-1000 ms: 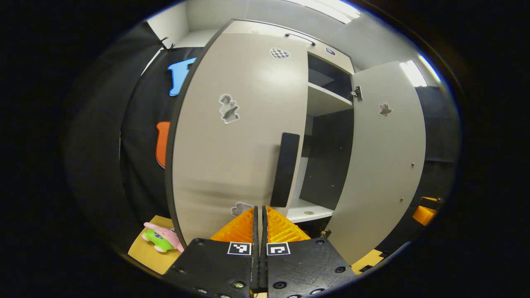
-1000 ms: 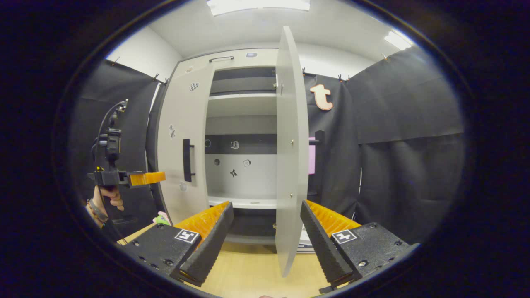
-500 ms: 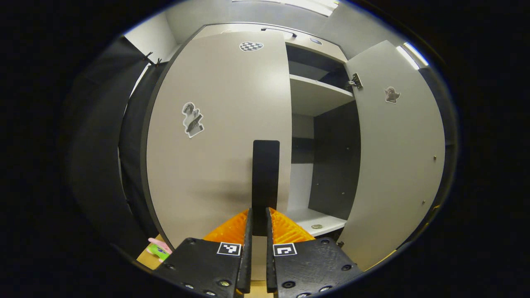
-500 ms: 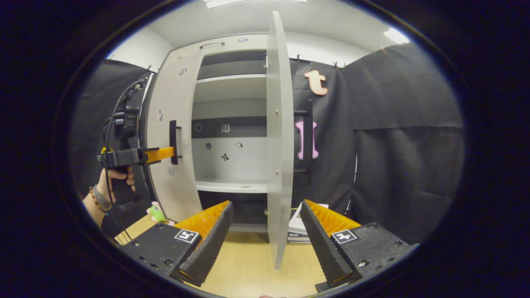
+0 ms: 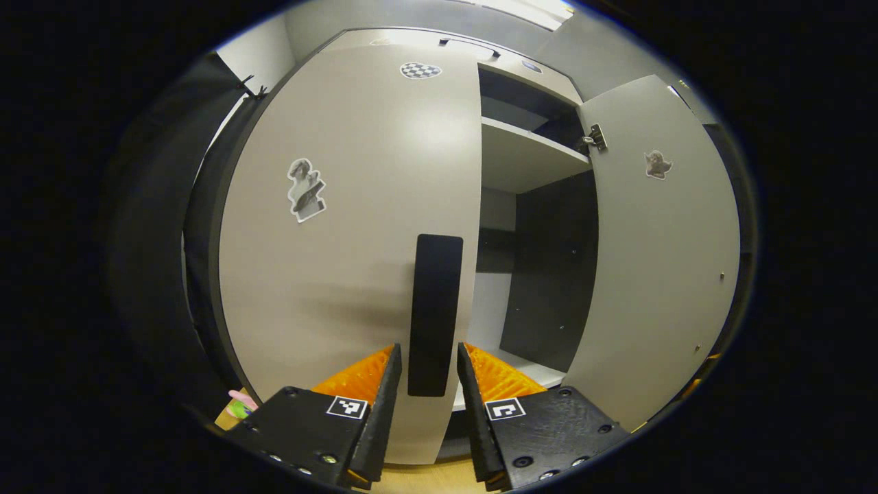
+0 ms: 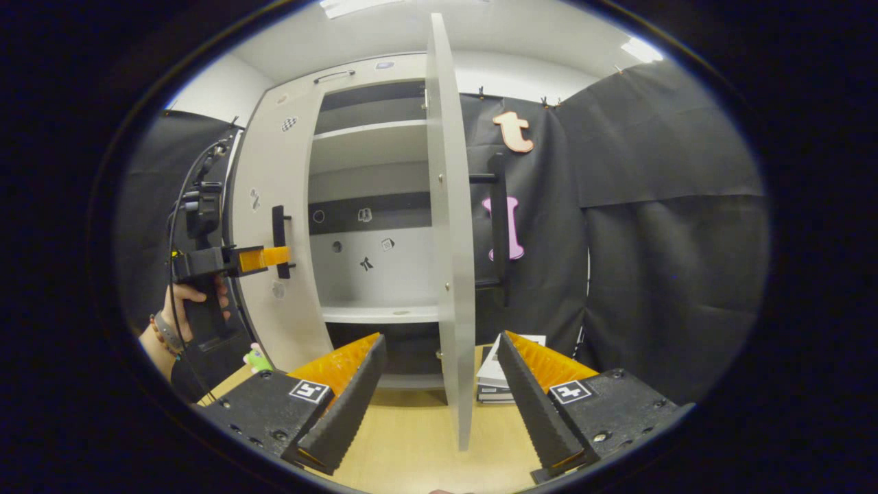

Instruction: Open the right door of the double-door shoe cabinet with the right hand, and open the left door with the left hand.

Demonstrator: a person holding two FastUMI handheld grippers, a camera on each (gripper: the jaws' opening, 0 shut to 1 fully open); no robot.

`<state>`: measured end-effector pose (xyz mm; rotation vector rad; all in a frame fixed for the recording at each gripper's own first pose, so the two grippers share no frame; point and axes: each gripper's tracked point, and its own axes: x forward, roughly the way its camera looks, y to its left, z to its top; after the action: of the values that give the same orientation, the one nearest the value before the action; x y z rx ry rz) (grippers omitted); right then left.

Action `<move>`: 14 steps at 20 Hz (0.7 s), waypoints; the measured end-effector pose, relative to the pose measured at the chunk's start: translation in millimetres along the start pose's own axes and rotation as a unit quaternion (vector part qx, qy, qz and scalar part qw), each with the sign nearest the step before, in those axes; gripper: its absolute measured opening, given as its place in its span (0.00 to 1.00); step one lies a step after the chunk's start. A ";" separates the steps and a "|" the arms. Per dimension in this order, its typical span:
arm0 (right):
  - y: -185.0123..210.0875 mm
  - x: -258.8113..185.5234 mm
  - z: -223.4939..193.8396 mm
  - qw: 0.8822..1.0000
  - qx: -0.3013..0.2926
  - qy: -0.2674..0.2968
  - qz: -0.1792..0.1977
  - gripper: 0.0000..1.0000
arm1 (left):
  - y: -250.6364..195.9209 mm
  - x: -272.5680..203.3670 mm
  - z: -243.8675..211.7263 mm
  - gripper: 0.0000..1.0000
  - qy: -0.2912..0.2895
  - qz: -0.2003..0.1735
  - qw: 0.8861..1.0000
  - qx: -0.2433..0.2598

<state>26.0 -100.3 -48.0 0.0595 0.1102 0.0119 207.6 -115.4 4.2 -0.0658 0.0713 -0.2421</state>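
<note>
The pale left door [image 5: 343, 240] of the shoe cabinet stands nearly closed, with a tall black handle [image 5: 435, 309] at its right edge. My left gripper [image 5: 427, 348] is open, one finger on each side of that handle, with small gaps showing. In the right gripper view the left gripper [image 6: 264, 257] sits at the left door's handle [image 6: 280, 233], held by a hand [image 6: 188, 302]. The right door [image 6: 449, 240] is swung wide and seen edge-on, its handle [image 6: 499, 226] on the far side. My right gripper [image 6: 440, 337] is open, with the door's edge in line between its fingers.
Inside the cabinet are pale shelves [image 6: 377, 312] and a dark side wall [image 5: 549, 261]. A pink and green plush toy [image 6: 257, 358] lies at the left door's foot. A stack of books [image 6: 497, 374] rests on the wooden surface [image 6: 411, 439] behind the right door.
My left gripper went from shut to open and closed in on the left door's handle, which now stands between its fingers. The right door swung slightly further in the right gripper view.
</note>
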 end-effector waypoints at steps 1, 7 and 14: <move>-1.5 0.4 -1.6 1.000 0.002 0.002 0.000 1.00 | -0.5 5.6 0.1 0.48 0.000 0.004 1.000 0.006; -12.0 0.9 -3.0 1.000 0.010 0.003 -0.011 1.00 | 5.3 26.2 -12.1 0.34 0.015 0.023 1.000 0.008; -7.5 6.8 -1.0 1.000 0.009 0.001 -0.005 0.98 | 3.8 21.1 -15.2 0.00 0.018 0.018 1.000 0.008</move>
<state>32.7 -107.6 -50.2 0.0776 0.1130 0.0007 227.7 -117.7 -12.5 -0.0448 0.1067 -0.2085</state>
